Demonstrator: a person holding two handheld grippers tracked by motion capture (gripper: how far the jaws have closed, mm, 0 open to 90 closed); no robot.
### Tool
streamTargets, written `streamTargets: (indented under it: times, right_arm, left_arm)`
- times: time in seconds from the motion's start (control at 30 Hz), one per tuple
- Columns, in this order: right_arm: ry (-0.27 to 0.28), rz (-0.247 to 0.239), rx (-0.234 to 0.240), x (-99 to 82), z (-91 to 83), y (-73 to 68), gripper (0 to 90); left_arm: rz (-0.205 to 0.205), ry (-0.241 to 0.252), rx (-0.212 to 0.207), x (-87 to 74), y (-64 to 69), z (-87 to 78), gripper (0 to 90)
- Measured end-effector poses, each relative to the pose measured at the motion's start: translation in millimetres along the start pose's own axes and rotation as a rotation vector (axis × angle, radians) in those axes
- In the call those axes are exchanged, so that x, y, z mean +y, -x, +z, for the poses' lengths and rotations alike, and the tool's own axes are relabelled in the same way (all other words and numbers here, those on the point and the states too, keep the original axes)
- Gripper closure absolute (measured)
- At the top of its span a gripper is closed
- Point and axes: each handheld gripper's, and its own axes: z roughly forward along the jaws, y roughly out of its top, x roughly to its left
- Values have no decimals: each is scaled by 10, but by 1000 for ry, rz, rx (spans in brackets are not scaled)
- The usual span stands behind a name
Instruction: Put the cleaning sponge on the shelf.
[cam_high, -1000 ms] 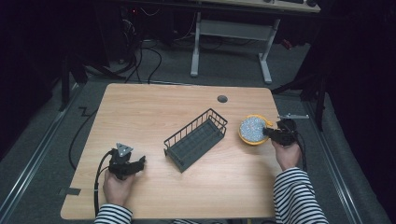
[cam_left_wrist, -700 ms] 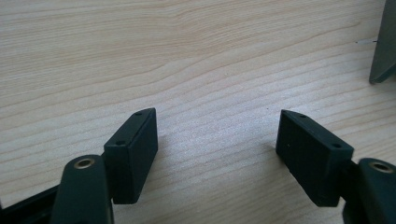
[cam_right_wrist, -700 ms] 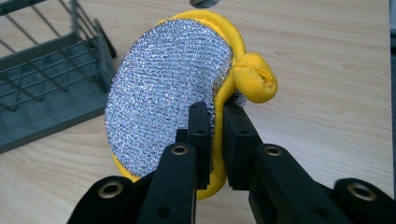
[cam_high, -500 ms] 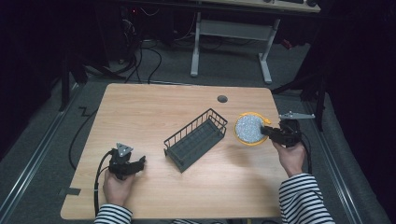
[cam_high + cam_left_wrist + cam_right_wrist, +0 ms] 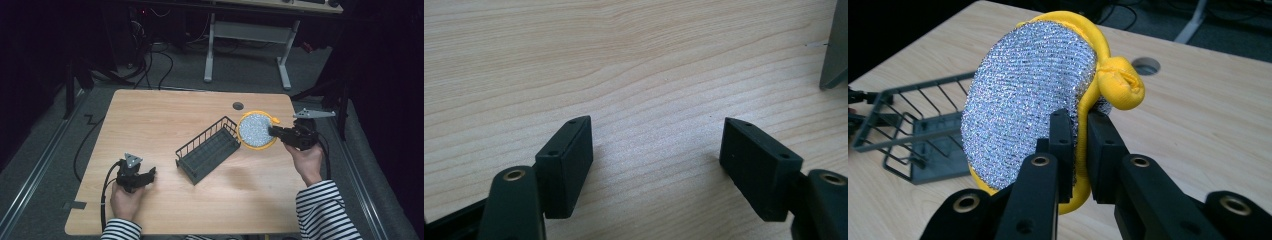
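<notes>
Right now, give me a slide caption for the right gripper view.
Right claw pinches the yellow-rimmed silver scrubbing pad above the table, wire basket beyond.

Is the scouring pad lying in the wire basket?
No, the right gripper holds the scouring pad above the table, beside the basket.

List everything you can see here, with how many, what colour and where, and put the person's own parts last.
Scouring pad: one, silver with yellow rim, held above the table's right side, clamped at its edge.
Wire basket: one, dark grey, middle of the table, set at an angle.
Table: one, light wood, with a round grey cable hole near its far edge.
Desk frame: one, white-legged, on the floor beyond the table.
Cables: several, black, on the floor behind.
Left gripper: one, black, near left of table, jaws open.
Right gripper: one, black, shut on the scouring pad.
Sleeves: two, black-and-white striped, bottom edge.
</notes>
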Motion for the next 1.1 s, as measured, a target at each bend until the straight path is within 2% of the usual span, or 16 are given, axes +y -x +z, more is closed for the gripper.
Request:
streamTargets:
  times: [0.27,0.3,0.33,0.47,0.63,0.87,1.1]
  right_arm:
    - [3,-42,58,194,154,-186,830]
    - [-2,-51,75,257,232,-251,830]
    - [-2,-51,75,257,232,-251,830]
    - [-16,-79,106,364,439,-389,830]
    - [-42,-100,133,429,636,-490,829]
    - [-63,-117,157,484,824,-577,829]
    - [-97,-112,172,488,1023,-617,828]
  left_arm:
    - [0,0,0,0,0,0,300]
    - [0,0,0,0,0,0,300]
    - [0,0,0,0,0,0,300]
    - [1,0,0,0,0,0,298]
    - [1,0,0,0,0,1,299]
    - [1,0,0,1,0,1,299]
    - [2,0,-1,1,0,1,299]
